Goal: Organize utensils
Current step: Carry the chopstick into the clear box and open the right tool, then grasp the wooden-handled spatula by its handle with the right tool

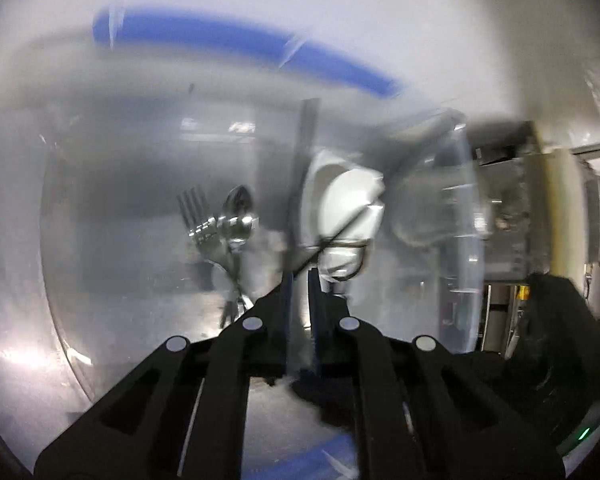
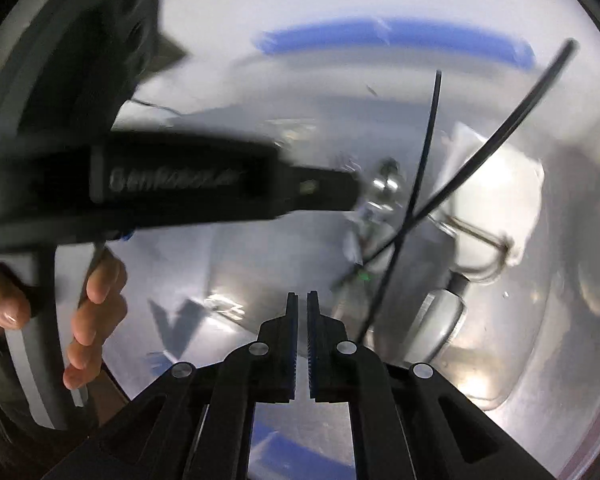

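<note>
In the left wrist view a steel fork (image 1: 196, 216) and a steel spoon (image 1: 239, 216) stand upright together, ahead and left of my left gripper (image 1: 299, 276). The left jaws are nearly together with a thin pale gap between them; the blur hides whether anything is pinched. A white utensil holder (image 1: 348, 208) with a wire loop stands just beyond the fingertips. In the right wrist view my right gripper (image 2: 302, 300) is shut and empty. The left gripper's black body (image 2: 188, 184) crosses in front of it, reaching toward shiny utensils (image 2: 384, 188).
A clear plastic tub wall (image 1: 468, 240) curves on the right. Blue tape strips (image 1: 236, 36) mark the white table. Thin black cables (image 2: 480, 152) cross before the white holder (image 2: 496, 208). A metal clip object (image 2: 444, 312) lies low right. A hand (image 2: 96, 292) holds the left gripper's handle.
</note>
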`<state>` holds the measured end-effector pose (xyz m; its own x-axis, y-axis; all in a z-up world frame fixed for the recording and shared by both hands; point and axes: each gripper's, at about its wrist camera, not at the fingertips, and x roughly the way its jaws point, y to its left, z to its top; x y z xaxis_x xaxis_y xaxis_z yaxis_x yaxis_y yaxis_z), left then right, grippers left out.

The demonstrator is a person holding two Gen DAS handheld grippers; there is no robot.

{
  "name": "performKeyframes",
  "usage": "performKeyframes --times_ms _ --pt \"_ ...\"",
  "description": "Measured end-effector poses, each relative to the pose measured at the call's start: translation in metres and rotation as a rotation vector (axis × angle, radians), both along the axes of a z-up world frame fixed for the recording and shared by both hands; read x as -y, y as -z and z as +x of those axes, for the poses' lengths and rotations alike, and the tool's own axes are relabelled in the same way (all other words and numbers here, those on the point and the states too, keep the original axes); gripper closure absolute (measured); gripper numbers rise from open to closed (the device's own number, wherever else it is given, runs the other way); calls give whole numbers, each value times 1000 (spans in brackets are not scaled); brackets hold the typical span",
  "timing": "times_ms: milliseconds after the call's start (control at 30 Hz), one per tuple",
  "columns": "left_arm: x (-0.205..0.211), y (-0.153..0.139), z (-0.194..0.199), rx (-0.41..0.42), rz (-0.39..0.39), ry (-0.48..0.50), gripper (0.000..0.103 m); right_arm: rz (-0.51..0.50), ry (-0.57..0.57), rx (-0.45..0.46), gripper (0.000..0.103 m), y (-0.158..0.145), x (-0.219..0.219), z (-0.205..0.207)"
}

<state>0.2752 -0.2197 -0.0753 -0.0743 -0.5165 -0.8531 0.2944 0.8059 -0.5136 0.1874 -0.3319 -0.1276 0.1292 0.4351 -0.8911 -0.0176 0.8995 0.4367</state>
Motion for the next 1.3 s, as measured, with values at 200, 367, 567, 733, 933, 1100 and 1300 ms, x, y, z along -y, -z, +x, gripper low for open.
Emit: performKeyframes --times_ms 200,367,567,733,933,1100,1300 --pt "-37 -25 -12 119 3 -24 96 -15 44 39 88 -13 13 -19" --pt "-134 -115 -84 425 -119 -120 33 112 -120 234 57 -89 -31 -84" --pt "-269 -132 -169 488 -98 -414 24 71 -550 99 54 -34 -201 -162" --pt "-345 -91 -220 378 -21 -610 24 -62 -592 -106 54 52 -272 -183" --pt "-382 -40 -263 240 -20 -742 24 -109 -579 -133 54 76 -313 -187" --pt "-387 -12 -281 162 -59 -763 24 -176 -605 -24 54 72 -325 -202" --pt "-379 18 -288 69 -107 -759 24 -126 -596 -93 67 74 -295 -200"
